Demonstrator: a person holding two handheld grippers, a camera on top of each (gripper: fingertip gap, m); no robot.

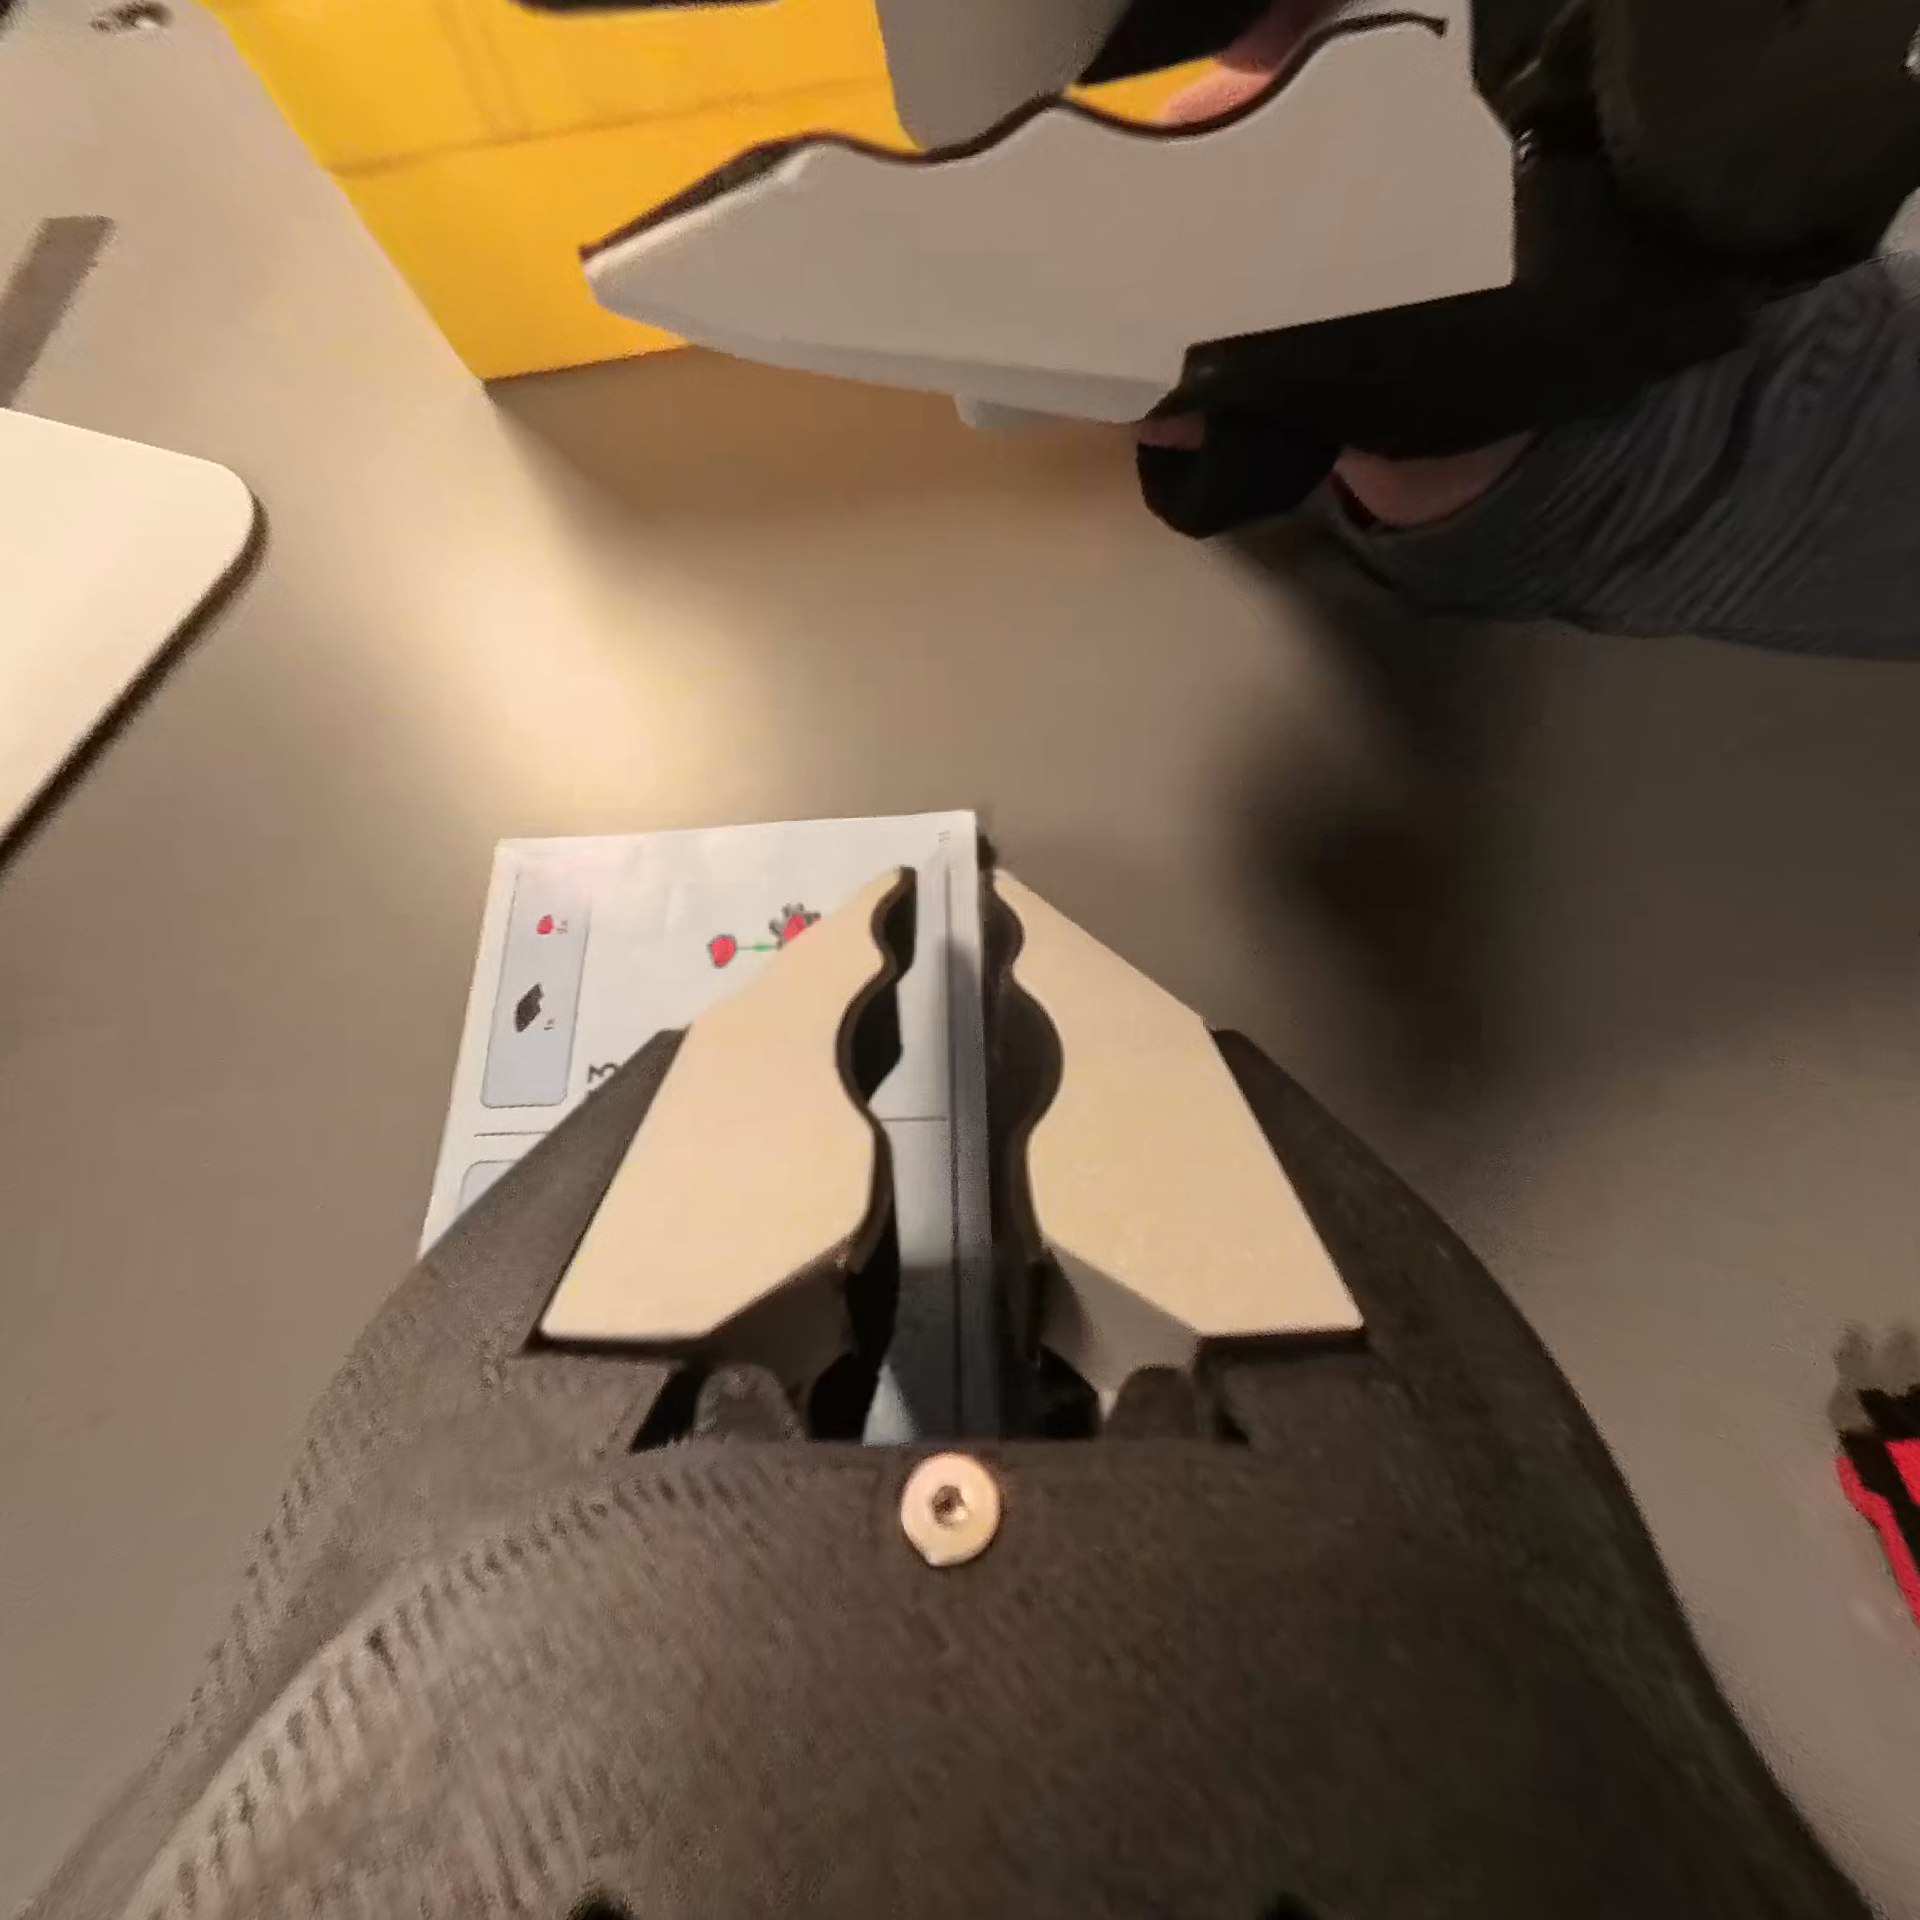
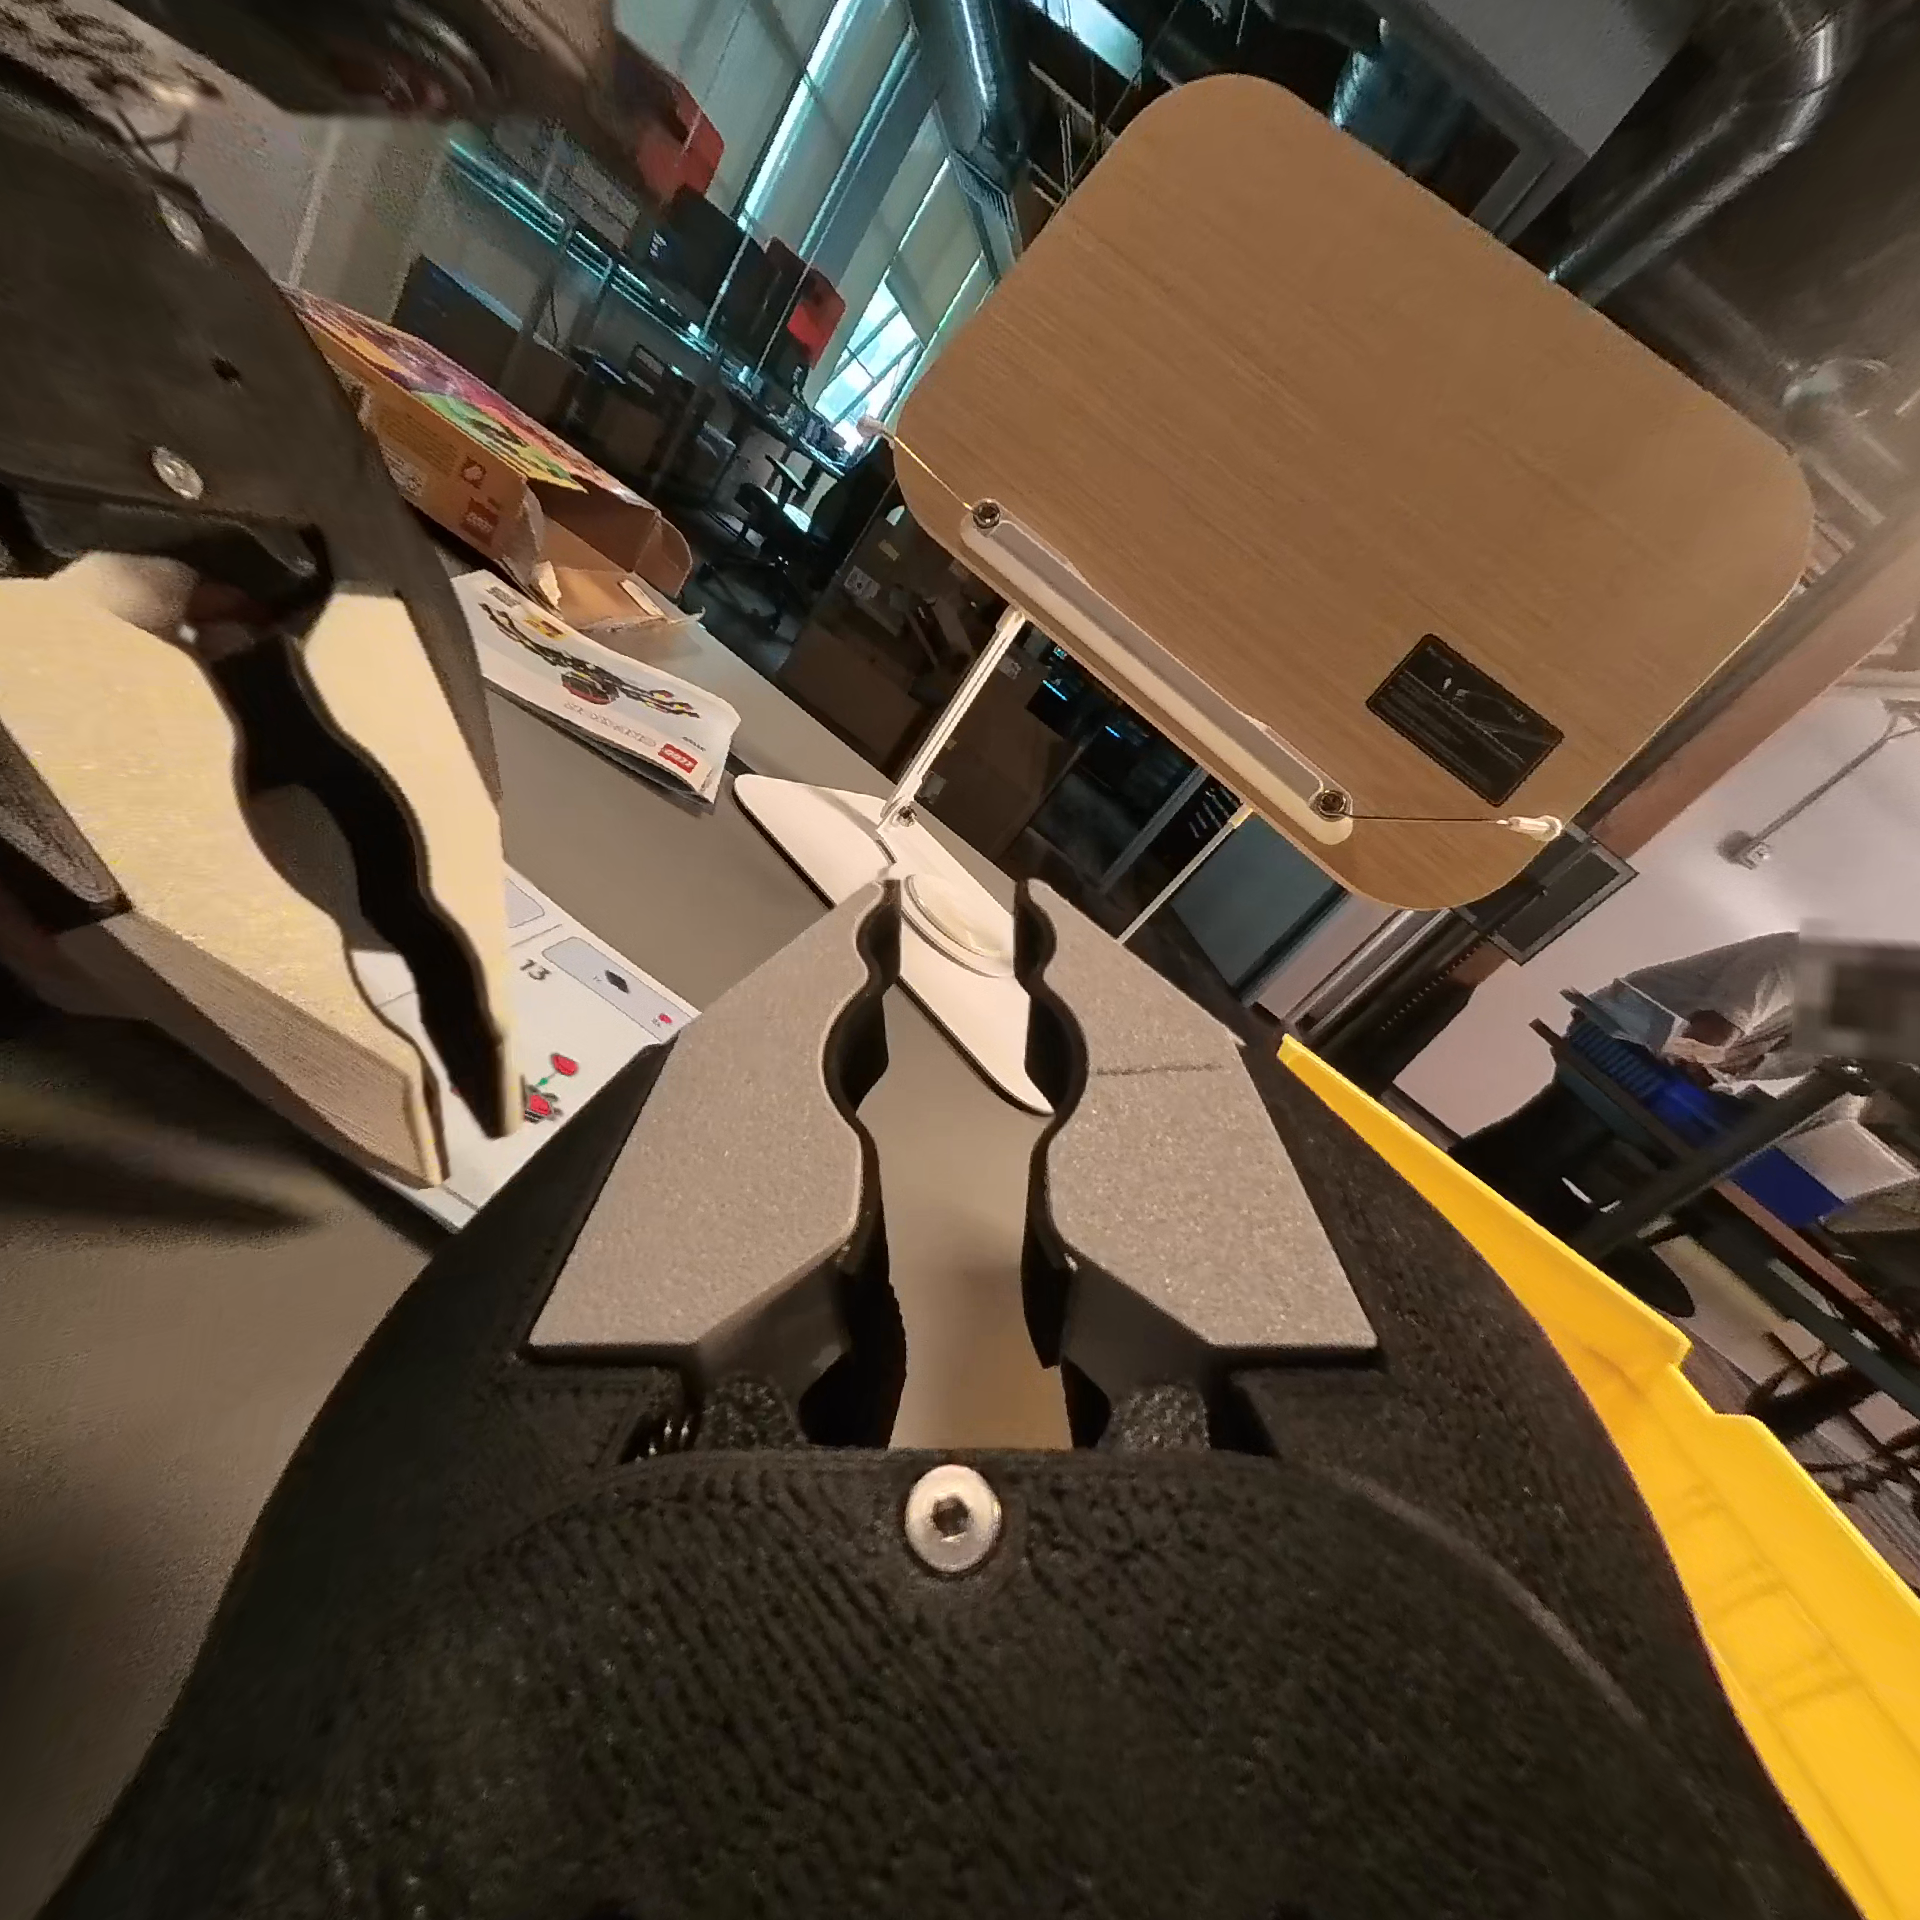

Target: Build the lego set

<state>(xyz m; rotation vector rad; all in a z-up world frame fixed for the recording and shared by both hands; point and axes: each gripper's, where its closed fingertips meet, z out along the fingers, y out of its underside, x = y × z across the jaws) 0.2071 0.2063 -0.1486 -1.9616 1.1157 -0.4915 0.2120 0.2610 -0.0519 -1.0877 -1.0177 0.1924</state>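
Two tools worked over a plain grey tabletop (image 2: 665, 894). The left tool (image 1: 951, 883) had closed on an edge of the instruction booklet (image 1: 644, 935), which lay flat near the middle. The right tool (image 2: 956, 904) stood slightly open and empty. A yellow bin (image 2: 1558, 1403) sat right; far off, a torn cardboard box (image 2: 488, 468) and dim office shelving.

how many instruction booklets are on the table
2: an open booklet under the left gripper, and a closed booklet farther back beside the torn cardboard box. Others may be hidden.
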